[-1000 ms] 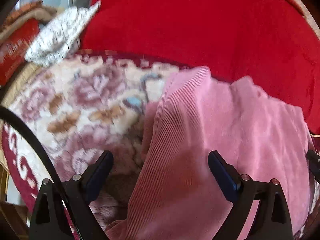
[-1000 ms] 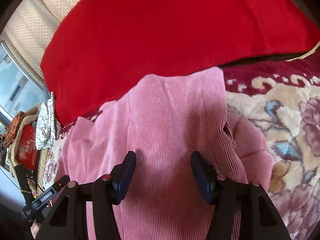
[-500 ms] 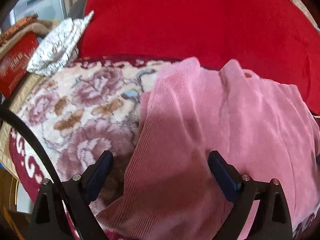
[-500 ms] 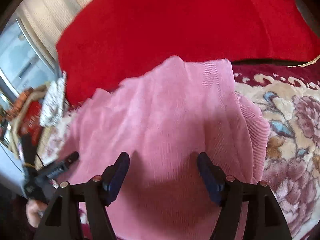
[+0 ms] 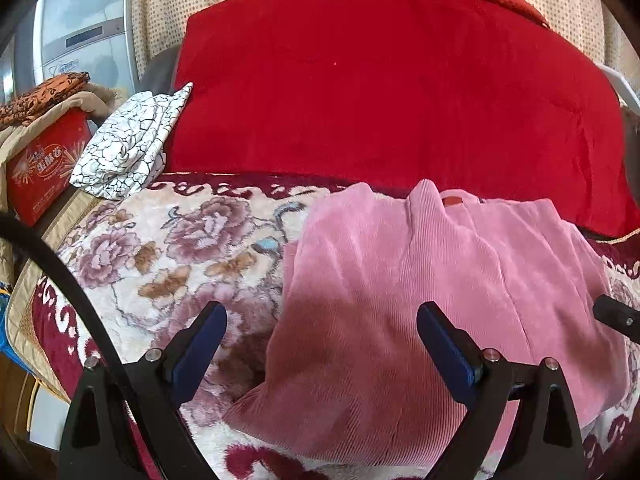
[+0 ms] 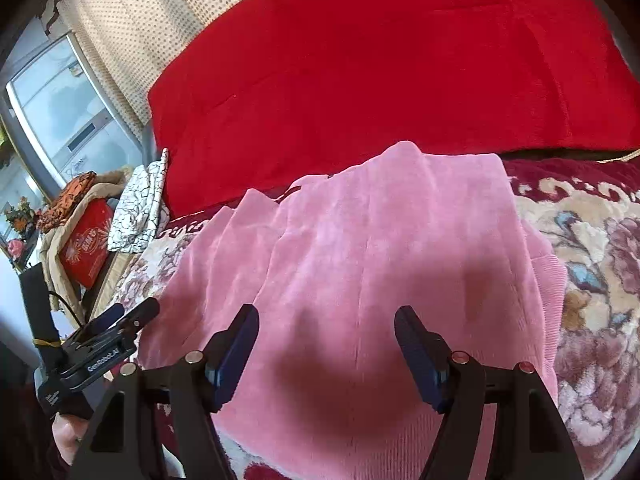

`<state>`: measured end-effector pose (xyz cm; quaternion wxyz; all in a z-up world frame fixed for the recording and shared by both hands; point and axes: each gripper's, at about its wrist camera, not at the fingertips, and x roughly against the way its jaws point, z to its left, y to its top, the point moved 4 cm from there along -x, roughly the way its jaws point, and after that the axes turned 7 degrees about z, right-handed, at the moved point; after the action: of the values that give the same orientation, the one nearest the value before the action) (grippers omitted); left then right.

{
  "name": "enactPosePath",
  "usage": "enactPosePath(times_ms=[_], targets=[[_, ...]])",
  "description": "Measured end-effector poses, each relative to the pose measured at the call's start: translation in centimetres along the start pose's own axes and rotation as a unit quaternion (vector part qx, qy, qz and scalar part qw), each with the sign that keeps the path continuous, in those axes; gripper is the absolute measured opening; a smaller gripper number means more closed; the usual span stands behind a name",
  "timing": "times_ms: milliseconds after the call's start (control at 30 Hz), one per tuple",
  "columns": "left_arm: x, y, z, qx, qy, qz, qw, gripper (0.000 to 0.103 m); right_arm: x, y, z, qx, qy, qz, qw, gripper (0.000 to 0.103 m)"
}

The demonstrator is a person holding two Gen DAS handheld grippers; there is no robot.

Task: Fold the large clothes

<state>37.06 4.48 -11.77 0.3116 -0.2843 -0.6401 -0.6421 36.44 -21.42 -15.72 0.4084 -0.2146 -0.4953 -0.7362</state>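
- with its jaws having just widened and then settled, the right gripper hangs above the pink garment with nothing between its pads — the cloth lies flat below, not pinched.
- the left gripper stands wide open too, empty, over the garment's left edge; its left pad is above the floral blanket, its right pad above the pink cloth.
- compared with a second ago, both cameras now see more of the scene: the garment sits lower and smaller in each view, and the red quilt and the dotted curtain behind it show more fully, so both hands have drawn back and up from the cloth.
- the garment itself lies on the blanket as a roughly rectangular folded stack, its far edge near the red quilt, a ridge running along the middle and a small red label showing at the far end.
- i read this as a release after a fold — the layer is laid down and let go; whether another fold remains i can only guess, but the bundle looks wide enough for one more.
- off to the left a folded black-and-white cloth and a red box lie well apart from the work.
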Motion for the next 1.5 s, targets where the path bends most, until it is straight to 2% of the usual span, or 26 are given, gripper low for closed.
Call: enactPosePath(times_ms=[500, 967, 1500], targets=[[1.3, -0.3, 1.8, 0.033, 0.005, -0.010, 0.9994, 0.097, -0.5, 0.0, 0.5, -0.003, 0.006, 0.003, 1.000, 0.074], [0.5, -1.3, 3.9, 0.052, 0.021, 0.018, 0.9983, 0.097, -1.3, -0.2, 0.5, -0.004, 0.005, 0.012, 1.000, 0.074], [0.8, -1.7, 5.5, 0.061, 0.033, 0.016, 0.9974, 0.097, -1.6, -0.5, 1.0, -0.003, 0.002, 0.013, 1.000, 0.074]])
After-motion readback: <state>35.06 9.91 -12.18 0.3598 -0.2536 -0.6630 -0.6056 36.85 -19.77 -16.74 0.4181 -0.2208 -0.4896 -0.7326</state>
